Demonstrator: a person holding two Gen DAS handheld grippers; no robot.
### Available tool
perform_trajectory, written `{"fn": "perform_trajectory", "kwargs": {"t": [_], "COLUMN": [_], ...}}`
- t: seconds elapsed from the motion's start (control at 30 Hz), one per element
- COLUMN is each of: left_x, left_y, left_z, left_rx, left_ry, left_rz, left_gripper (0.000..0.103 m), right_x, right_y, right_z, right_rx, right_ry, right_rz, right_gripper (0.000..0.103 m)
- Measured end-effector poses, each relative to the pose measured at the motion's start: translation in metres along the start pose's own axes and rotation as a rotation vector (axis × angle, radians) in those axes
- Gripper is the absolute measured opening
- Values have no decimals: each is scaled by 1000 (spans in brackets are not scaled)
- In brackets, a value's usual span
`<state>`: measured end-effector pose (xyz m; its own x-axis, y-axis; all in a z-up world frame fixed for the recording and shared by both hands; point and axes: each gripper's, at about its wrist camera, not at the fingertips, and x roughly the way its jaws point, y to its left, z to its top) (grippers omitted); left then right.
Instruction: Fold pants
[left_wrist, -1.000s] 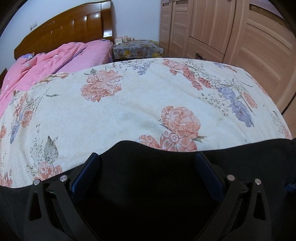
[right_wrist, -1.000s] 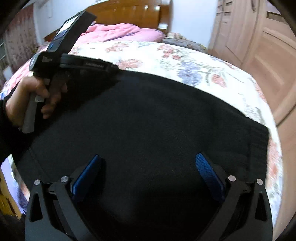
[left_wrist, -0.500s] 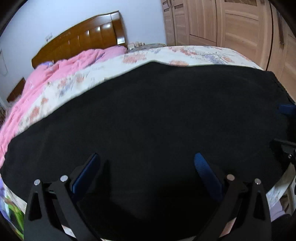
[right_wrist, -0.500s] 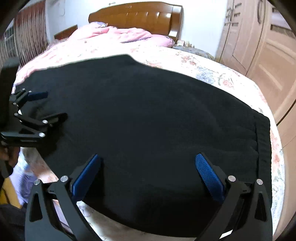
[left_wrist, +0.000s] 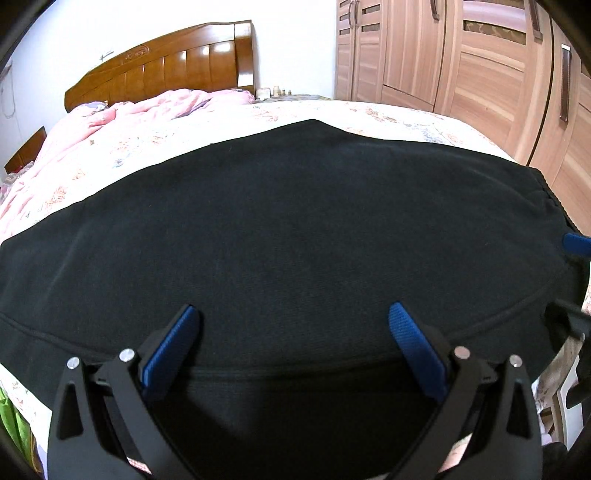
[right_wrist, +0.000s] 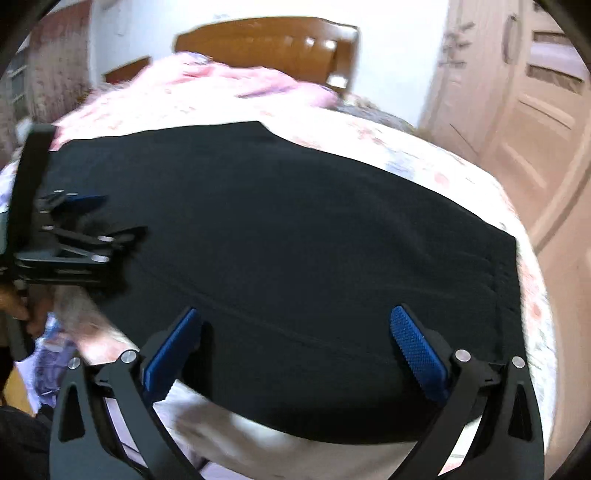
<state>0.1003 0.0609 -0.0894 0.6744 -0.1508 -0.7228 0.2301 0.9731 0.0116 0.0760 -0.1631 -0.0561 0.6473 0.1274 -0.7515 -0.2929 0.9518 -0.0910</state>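
The left gripper (left_wrist: 291, 317), black-framed with blue ribbed pads, has its fingers spread wide and holds nothing; it hovers over the near edge of the black knit pants (left_wrist: 295, 229). The right gripper (right_wrist: 295, 321) is spread just as wide, also with nothing between its pads, above the near right part of the same garment. In the right wrist view the left gripper (right_wrist: 79, 221) shows at the far left, over the pants' left end, with a hand on its handle below.

The pants lie flat across the near part of the floral cream bedspread (left_wrist: 388, 110), their ribbed waistband (right_wrist: 504, 295) at the right end and a seam running lengthwise along the near side. Farther up the bed a crumpled pink quilt (left_wrist: 147, 110) is heaped against the glossy brown wooden headboard (left_wrist: 166, 70). A tall light-wood wardrobe (left_wrist: 461, 55) stands to the right. The right wrist view is blurred.
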Motion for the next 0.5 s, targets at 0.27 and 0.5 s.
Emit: {"fn": "perform_trajectory", "kwargs": {"t": [0.27,0.5], "left_x": [-47,-46], "left_y": [67,223], "left_z": [3,-31], "left_rx": [-116,-467], "left_ry": [-126,-79], "left_rz": [58,219], "left_gripper": [102,102], "right_x": [17,11], "right_y": [0,-3], "right_z": [-13,-16], "right_rx": [-5,0], "right_ry": [9,10], "right_rz": [68,63], "right_gripper": [99,99]}}
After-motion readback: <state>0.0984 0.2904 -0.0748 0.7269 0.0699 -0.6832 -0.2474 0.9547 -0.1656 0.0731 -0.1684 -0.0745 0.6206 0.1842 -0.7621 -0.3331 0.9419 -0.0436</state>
